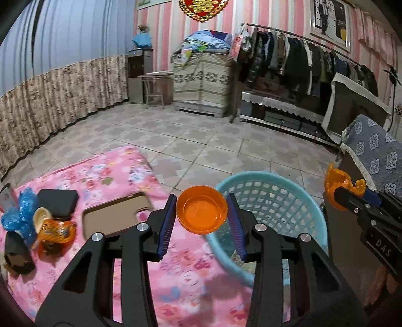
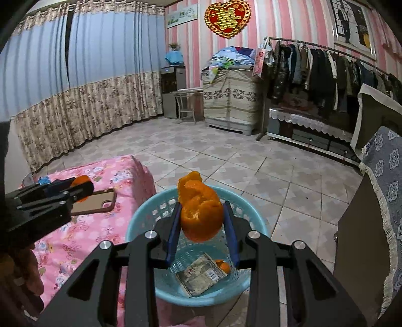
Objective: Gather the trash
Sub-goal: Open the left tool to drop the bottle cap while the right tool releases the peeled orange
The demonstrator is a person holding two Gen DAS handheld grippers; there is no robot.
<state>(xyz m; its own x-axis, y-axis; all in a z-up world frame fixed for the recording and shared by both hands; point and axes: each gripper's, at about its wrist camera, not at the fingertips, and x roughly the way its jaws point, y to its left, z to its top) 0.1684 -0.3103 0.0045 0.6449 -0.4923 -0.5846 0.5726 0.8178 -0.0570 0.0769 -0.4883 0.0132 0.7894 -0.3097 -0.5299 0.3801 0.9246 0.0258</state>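
Beside the bed (image 1: 176, 289), on the tiled floor (image 2: 251, 171): a round turquoise plastic basket (image 2: 140, 221) with lattice walls, holding a flat crumpled wrapper (image 2: 201, 276) and a small bit of orange peel (image 2: 222, 266).

Above the basket, pinched between the blue ribbed pads of the right tool (image 2: 202, 221): a larger peel (image 2: 201, 213), curled, pithy inside, glossy outside. Same peel seen from the left wrist at the right edge.

Near the basket's left rim, clamped across its width in the left tool (image 1: 202, 211): a shallow round orange cap (image 1: 202, 210), smooth translucent plastic, open side toward the camera.

On the bed, covered by a pink floral blanket: a brown phone case (image 1: 113, 216) lying flat, a black rounded box (image 1: 57, 202), a crumpled orange wrapper (image 1: 55, 235), a blue crinkled film (image 1: 18, 216) and a dark cardboard tube (image 1: 17, 256), clustered at the left, well apart from the basket.

Around: pink-striped wallpaper, blue curtains with a beige floral hem, a clothes rack (image 1: 314, 57), a cloth-draped cabinet (image 1: 201, 85), a red heart ornament (image 2: 227, 17) high on the wall.
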